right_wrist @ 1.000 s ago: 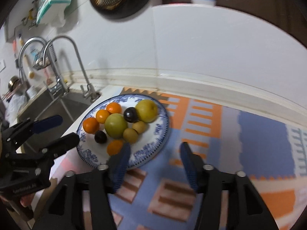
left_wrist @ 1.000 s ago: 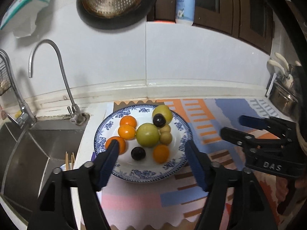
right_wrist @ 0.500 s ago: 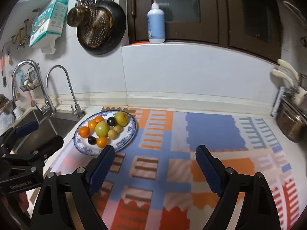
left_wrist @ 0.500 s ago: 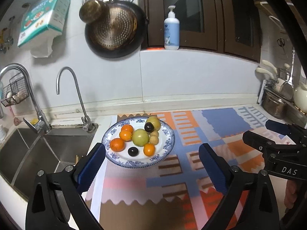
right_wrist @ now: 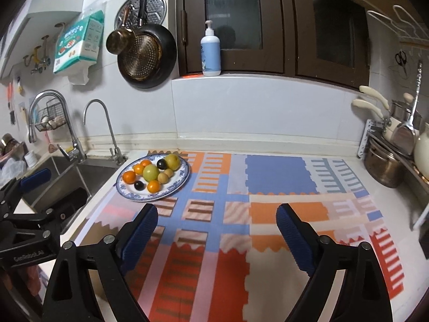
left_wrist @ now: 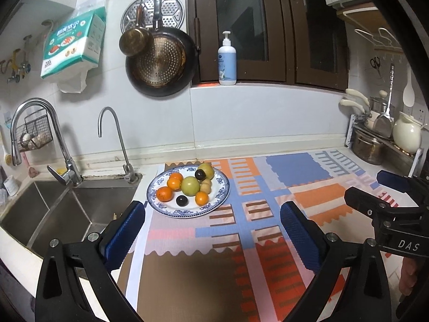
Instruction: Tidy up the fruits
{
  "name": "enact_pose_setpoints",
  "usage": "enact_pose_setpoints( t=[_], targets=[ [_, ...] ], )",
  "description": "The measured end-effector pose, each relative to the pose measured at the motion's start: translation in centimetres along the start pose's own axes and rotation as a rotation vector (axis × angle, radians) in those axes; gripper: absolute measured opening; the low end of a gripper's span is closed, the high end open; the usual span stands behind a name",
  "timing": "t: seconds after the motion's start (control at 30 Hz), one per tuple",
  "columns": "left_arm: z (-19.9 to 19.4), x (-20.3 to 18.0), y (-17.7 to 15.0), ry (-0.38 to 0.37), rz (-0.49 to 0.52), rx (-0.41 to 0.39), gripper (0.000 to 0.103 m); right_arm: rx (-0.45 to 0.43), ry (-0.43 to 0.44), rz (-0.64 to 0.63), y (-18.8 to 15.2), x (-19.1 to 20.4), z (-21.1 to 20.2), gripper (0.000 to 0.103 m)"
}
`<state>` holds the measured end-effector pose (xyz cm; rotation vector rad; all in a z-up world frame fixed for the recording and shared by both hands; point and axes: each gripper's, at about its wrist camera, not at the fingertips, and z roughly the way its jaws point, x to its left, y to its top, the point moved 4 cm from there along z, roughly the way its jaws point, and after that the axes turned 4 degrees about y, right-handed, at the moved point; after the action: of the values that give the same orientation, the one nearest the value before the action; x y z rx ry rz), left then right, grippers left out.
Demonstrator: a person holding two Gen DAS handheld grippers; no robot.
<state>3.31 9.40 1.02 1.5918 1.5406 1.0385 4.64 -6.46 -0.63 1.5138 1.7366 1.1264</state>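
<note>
A blue-and-white plate [left_wrist: 219,198] [right_wrist: 177,185] sits on the patterned mat beside the sink. It holds several fruits: oranges [left_wrist: 164,193] [right_wrist: 129,176], a green fruit [left_wrist: 190,185] [right_wrist: 151,172], a yellow-green fruit [left_wrist: 207,169] [right_wrist: 172,161], dark plums [left_wrist: 181,200] [right_wrist: 138,185] and small tan fruits [left_wrist: 206,187]. My left gripper [left_wrist: 211,225] is open and empty, well in front of the plate. My right gripper [right_wrist: 215,224] is open and empty, over the mat to the right of the plate.
A steel sink [left_wrist: 53,209] with two taps [left_wrist: 112,136] lies left of the plate. Pots and a white jug [left_wrist: 406,134] stand on a rack at the right. A pan [left_wrist: 161,64] and a soap bottle [left_wrist: 227,61] are on the back wall.
Both grippers have pulled back and up from the plate, which now looks small and far. Both sets of fingers stay open. The fruits have not moved.
</note>
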Motion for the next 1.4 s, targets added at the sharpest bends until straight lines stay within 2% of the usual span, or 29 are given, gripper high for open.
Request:
enact_pose_setpoints(
  t=[0.53, 1.4],
  targets=[
    [-4.4, -0.5, -1.3, 0.024, 0.021, -0.018, 0.103, -0.027, -0.013, -0.005, -1.9, 0.3, -5.0, 0.091],
    [-6.7, -1.3, -1.8, 0.03, 0.031, -0.034, 0.103, -0.038, -0.012, -0.008, -3.0, 0.1, -7.3, 0.091]
  ],
)
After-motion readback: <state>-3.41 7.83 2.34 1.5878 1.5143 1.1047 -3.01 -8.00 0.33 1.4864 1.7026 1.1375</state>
